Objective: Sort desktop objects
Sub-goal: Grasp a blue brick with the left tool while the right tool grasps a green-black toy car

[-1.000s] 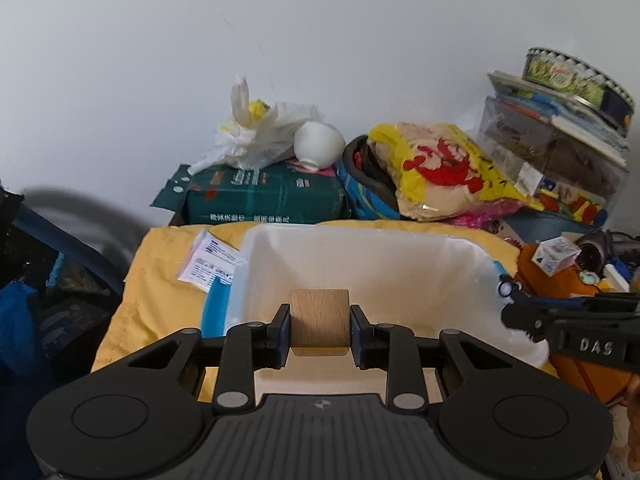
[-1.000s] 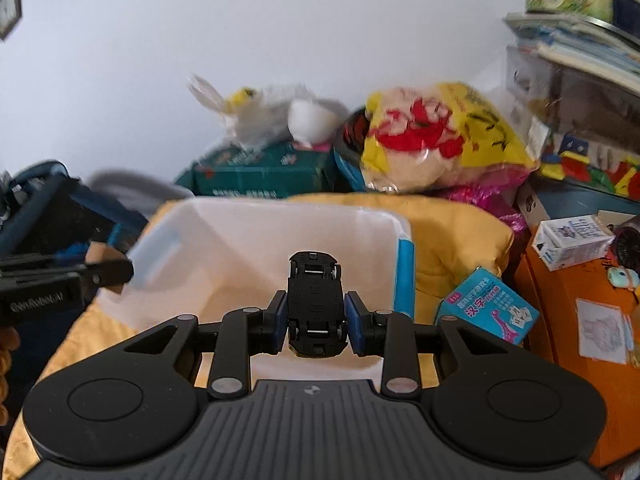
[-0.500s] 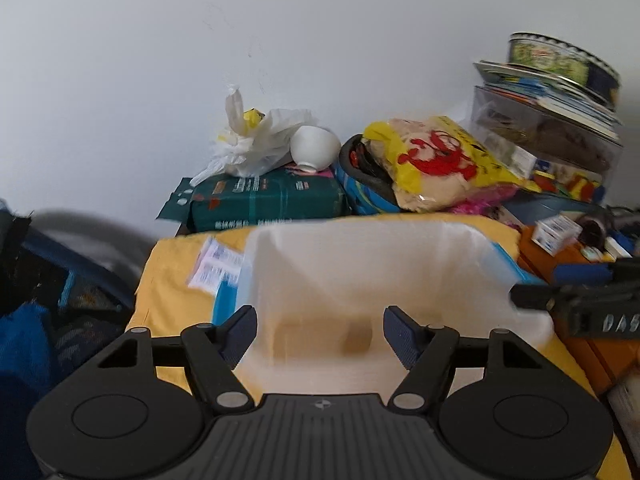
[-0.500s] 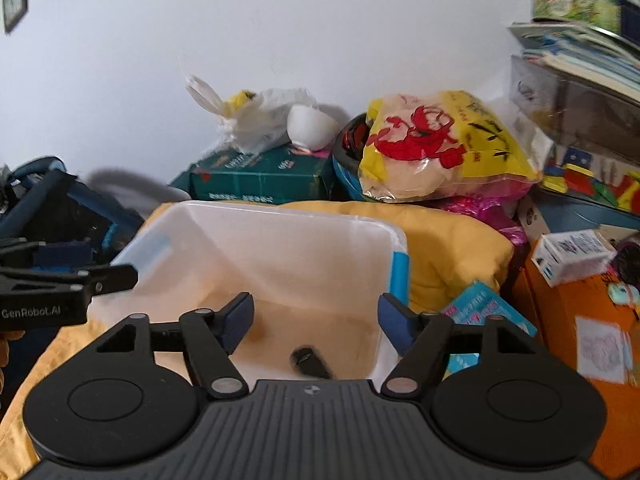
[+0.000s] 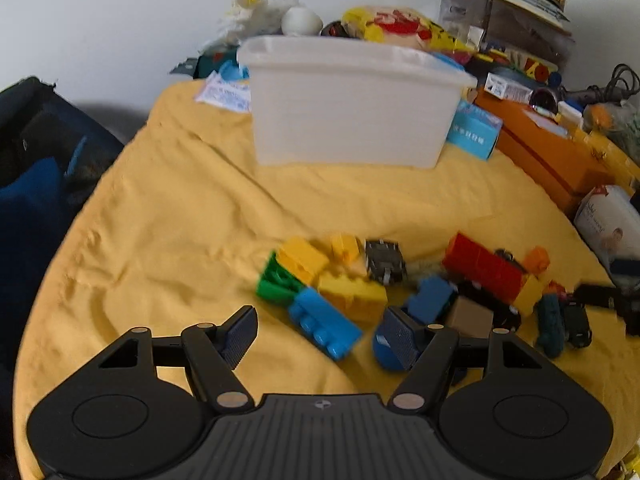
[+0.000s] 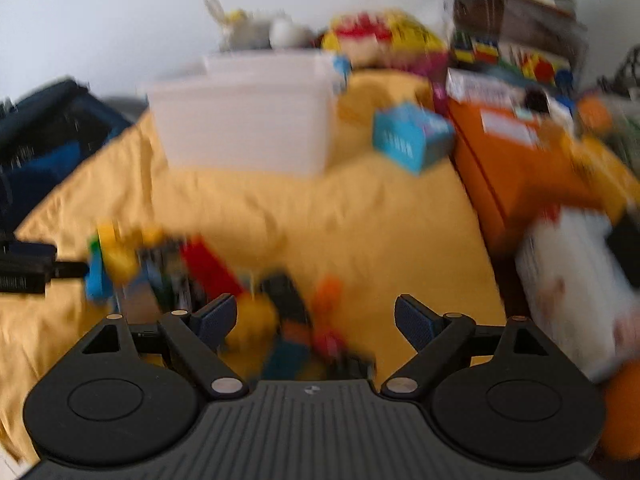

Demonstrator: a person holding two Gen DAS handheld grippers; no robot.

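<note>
A heap of toy bricks and small cars lies on the yellow cloth (image 5: 168, 216). In the left wrist view I pick out a blue brick (image 5: 324, 326), a yellow brick (image 5: 352, 292), a green brick (image 5: 276, 282), a red brick (image 5: 484, 266), a grey toy car (image 5: 384, 260) and a wooden cube (image 5: 468, 318). My left gripper (image 5: 320, 332) is open above the blue brick, holding nothing. My right gripper (image 6: 316, 318) is still opening over blurred toys (image 6: 296, 308), with nothing gripped. The white plastic bin (image 5: 348, 108) (image 6: 244, 120) stands behind the heap.
An orange box (image 5: 548, 148) and a teal carton (image 5: 474, 130) sit right of the bin. A white packet (image 5: 612, 224) lies at the right edge. Stacked books, a yellow bag (image 5: 400, 28) and a white bag crowd the back wall. A dark blue bag (image 5: 36, 168) is at left.
Both grippers opened over the bin, dropping the wooden cube and the black toy car into it. Both then pulled back and down toward the toy heap on the cloth.
</note>
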